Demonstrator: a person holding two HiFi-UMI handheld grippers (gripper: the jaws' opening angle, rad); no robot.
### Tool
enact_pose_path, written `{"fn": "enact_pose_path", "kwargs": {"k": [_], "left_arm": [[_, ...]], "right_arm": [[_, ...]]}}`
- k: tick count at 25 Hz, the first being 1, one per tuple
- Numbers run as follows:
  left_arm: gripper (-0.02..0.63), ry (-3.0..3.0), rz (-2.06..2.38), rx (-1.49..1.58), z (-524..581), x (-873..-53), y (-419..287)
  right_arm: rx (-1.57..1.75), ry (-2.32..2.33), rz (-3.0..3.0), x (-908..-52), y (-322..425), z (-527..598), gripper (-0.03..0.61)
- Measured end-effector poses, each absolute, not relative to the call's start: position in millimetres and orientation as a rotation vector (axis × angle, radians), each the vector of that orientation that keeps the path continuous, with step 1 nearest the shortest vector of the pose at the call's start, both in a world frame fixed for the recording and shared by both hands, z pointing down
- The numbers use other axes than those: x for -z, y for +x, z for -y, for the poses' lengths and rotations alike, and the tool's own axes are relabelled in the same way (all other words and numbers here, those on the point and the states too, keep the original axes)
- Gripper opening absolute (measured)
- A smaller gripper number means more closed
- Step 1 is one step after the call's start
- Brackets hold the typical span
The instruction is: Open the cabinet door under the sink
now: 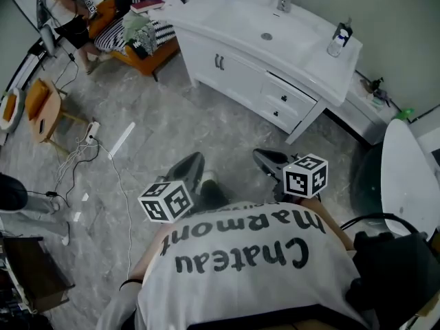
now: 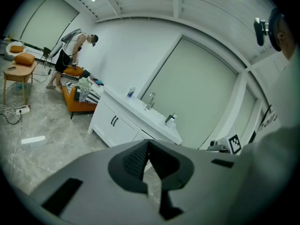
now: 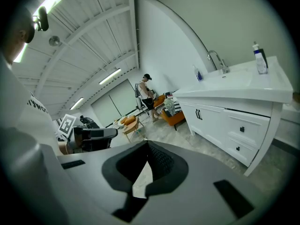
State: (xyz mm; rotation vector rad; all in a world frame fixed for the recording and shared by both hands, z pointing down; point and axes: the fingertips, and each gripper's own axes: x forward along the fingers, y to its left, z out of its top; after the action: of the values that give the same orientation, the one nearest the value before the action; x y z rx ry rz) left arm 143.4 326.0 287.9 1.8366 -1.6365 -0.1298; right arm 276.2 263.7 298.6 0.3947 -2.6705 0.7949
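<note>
The white vanity cabinet (image 1: 237,74) stands under the sink (image 1: 265,33) at the far side of the room. Its double doors are closed, with two dark handles (image 1: 220,62) side by side. The doors also show in the left gripper view (image 2: 114,121) and the right gripper view (image 3: 199,114). My left gripper (image 1: 196,159) and right gripper (image 1: 261,157) hang over the floor well short of the cabinet, both pointing toward it. The left gripper (image 2: 149,142) is shut with nothing in it. So is the right gripper (image 3: 147,142).
Two drawers (image 1: 284,100) sit right of the doors. A soap bottle (image 1: 338,38) and faucet (image 1: 282,2) are on the counter. An orange sofa (image 1: 134,36) with a person (image 1: 65,9) beside it is at left, with a round wooden table (image 1: 42,108) and floor cables (image 1: 86,150). A toilet (image 1: 405,174) stands at right.
</note>
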Motion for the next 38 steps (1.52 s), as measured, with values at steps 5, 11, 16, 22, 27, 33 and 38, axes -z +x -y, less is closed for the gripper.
{"fn": "enact_pose_path", "kwargs": {"k": [5, 11, 16, 22, 27, 33, 38], "left_arm": [[0.008, 1.884, 1.607, 0.108, -284, -280, 103], [0.008, 1.94, 1.569, 0.098, -235, -263, 49], [0.008, 1.957, 1.56, 0.086, -199, -261, 6], [0.008, 1.98, 1.555, 0.087, -160, -257, -42], [0.008, 2.011, 1.554, 0.061, -132, -256, -68], [0.008, 1.993, 1.53, 0.073, -116, -268, -84], [0.008, 1.956, 1.499, 0.05, -106, -287, -86]], "right_arm": [[-0.805, 0.466, 2.682, -293, 241, -226, 0.008], [-0.803, 0.524, 2.703, -279, 188, -184, 0.008], [-0.799, 0.566, 2.709, -277, 152, -147, 0.008], [-0.791, 0.612, 2.725, -276, 110, -108, 0.008], [-0.795, 0.64, 2.73, -280, 85, -81, 0.008], [-0.809, 0.676, 2.697, -289, 75, -63, 0.008], [-0.836, 0.708, 2.657, -299, 73, -48, 0.008]]}}
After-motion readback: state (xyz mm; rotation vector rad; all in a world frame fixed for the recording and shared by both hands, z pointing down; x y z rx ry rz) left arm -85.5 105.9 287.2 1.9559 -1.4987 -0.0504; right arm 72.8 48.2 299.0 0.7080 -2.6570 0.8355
